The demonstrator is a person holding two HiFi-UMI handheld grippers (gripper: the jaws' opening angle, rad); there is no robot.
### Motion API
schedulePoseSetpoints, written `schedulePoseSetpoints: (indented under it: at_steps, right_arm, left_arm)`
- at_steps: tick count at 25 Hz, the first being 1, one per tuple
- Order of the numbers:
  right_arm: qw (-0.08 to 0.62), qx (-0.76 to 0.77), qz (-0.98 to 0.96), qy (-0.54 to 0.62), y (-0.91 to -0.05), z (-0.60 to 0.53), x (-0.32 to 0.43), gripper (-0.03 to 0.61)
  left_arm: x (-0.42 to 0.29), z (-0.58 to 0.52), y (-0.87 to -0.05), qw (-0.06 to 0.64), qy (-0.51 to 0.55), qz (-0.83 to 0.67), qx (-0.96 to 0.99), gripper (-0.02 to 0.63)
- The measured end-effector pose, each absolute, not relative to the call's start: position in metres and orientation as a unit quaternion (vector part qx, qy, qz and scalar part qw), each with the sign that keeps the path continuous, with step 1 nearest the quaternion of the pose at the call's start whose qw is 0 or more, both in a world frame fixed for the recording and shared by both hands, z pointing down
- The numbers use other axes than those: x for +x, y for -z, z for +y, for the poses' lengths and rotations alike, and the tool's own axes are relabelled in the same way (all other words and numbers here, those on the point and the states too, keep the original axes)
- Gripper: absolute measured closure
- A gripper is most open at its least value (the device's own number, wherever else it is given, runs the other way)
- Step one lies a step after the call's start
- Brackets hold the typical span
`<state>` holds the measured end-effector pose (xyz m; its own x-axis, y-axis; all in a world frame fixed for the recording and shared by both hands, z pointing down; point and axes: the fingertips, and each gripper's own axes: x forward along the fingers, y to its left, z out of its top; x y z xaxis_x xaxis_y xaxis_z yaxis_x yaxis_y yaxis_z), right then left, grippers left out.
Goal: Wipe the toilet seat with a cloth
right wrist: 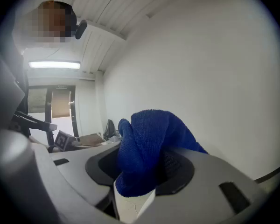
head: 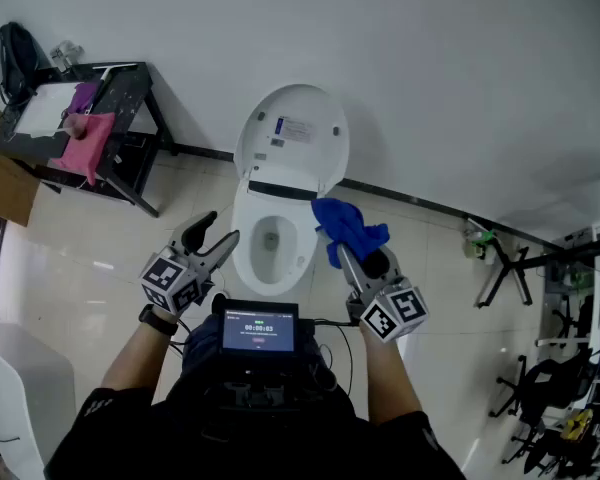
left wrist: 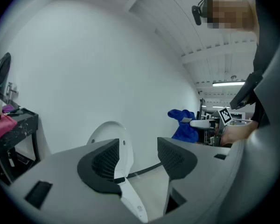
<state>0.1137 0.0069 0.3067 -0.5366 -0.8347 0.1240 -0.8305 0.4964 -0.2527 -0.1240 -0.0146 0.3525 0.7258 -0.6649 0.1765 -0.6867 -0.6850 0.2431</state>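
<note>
A white toilet (head: 276, 218) stands against the wall with its lid (head: 292, 136) raised and the seat (head: 248, 230) down around the bowl. My right gripper (head: 346, 252) is shut on a blue cloth (head: 346, 226), held above the seat's right side. The cloth (right wrist: 147, 148) bunches between the jaws in the right gripper view. My left gripper (head: 216, 242) hangs open and empty by the seat's left side. In the left gripper view the gripper (left wrist: 137, 160) points at the lid (left wrist: 113, 143), with the blue cloth (left wrist: 184, 124) off to the right.
A black table (head: 120, 98) with a pink cloth (head: 86, 144) and a white sheet stands at the left against the wall. A green-topped object and black metal stands (head: 505, 268) sit at the right. A small screen (head: 259, 330) sits on the person's chest.
</note>
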Motion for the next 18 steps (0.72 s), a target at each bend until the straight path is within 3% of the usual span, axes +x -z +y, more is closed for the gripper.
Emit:
schedulePoseSetpoints:
  at_steps: [18]
  right_arm:
    - [-0.028, -0.479, 0.858, 0.181, -0.362, -0.020, 0.114, 0.387]
  left_arm:
    - [-0.105, -0.023, -0.391, 0.163, -0.072, -0.348, 0.920, 0.365]
